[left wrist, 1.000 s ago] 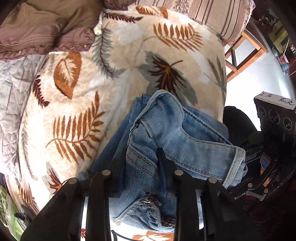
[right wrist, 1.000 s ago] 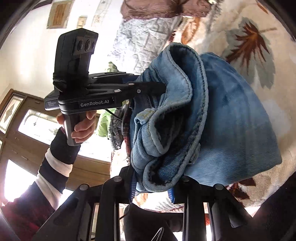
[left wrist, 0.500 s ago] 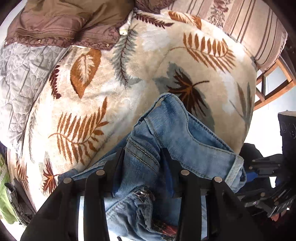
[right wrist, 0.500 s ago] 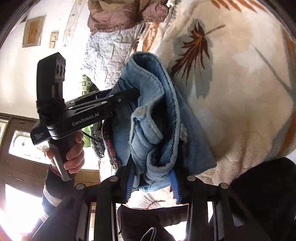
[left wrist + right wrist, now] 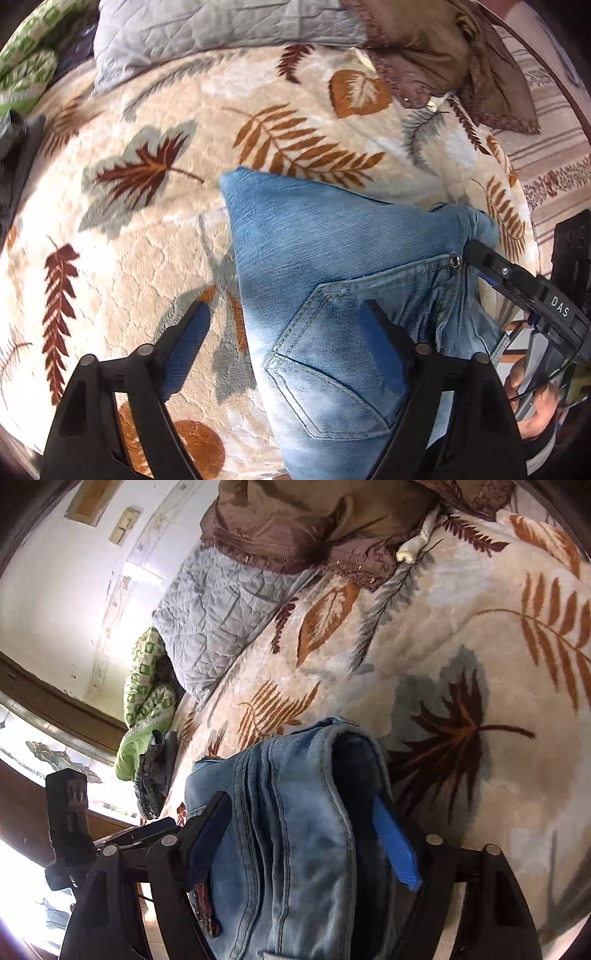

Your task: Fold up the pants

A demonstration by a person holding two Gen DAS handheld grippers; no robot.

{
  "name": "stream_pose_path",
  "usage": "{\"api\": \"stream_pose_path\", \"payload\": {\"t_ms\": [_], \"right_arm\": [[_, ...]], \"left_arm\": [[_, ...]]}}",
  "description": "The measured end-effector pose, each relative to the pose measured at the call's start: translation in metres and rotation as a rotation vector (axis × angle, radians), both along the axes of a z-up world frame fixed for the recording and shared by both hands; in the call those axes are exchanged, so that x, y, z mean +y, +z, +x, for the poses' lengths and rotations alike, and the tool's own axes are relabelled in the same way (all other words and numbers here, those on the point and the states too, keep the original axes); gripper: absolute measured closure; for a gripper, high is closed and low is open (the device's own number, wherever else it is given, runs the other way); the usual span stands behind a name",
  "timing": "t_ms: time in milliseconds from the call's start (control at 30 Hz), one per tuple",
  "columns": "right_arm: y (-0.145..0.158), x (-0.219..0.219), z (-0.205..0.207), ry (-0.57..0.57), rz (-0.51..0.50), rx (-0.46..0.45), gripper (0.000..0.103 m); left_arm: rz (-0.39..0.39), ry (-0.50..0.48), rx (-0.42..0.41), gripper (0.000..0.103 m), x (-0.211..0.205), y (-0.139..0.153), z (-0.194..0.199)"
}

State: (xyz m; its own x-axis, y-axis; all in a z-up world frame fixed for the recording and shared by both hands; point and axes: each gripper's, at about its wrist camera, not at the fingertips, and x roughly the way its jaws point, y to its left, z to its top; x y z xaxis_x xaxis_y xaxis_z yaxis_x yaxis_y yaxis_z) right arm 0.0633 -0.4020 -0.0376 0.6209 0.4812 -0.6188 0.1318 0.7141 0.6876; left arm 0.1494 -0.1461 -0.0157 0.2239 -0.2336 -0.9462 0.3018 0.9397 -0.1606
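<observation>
Left gripper (image 5: 280, 325) hangs with fingers spread over the folded jeans (image 5: 332, 280) on the leaf-print bed (image 5: 147, 258). At 3 o'clock, the right gripper (image 5: 299, 812) has its fingers around the thick fold, apparently pinching it. Best practice: press the stack flat, edges squared, before letting go.

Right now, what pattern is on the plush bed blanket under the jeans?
Cream plush blanket with rust, maroon and grey-green leaf and fern prints; clearest in the left wrist view.

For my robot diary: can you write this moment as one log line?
left gripper: open, over light blue denim jeans | right gripper: clamping folded edge | surface: cream leaf-print blanket
</observation>
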Motion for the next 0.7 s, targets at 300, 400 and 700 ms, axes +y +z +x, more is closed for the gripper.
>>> {"api": "stream_pose_path", "payload": {"t_ms": [300, 400, 700], "right_arm": [[-0.016, 0.018, 0.034, 0.081, -0.198, 0.096, 0.083], [-0.018, -0.008, 0.021, 0.047, -0.017, 0.077, 0.073], [0.069, 0.022, -0.066, 0.215, -0.107, -0.182, 0.070]], "left_arm": [[-0.030, 0.123, 0.015, 0.032, 0.007, -0.031, 0.006], [-0.099, 0.144, 0.024, 0.033, 0.022, -0.013, 0.000], [-0.195, 0.095, -0.014, 0.035, 0.037, 0.002, -0.080]]}}
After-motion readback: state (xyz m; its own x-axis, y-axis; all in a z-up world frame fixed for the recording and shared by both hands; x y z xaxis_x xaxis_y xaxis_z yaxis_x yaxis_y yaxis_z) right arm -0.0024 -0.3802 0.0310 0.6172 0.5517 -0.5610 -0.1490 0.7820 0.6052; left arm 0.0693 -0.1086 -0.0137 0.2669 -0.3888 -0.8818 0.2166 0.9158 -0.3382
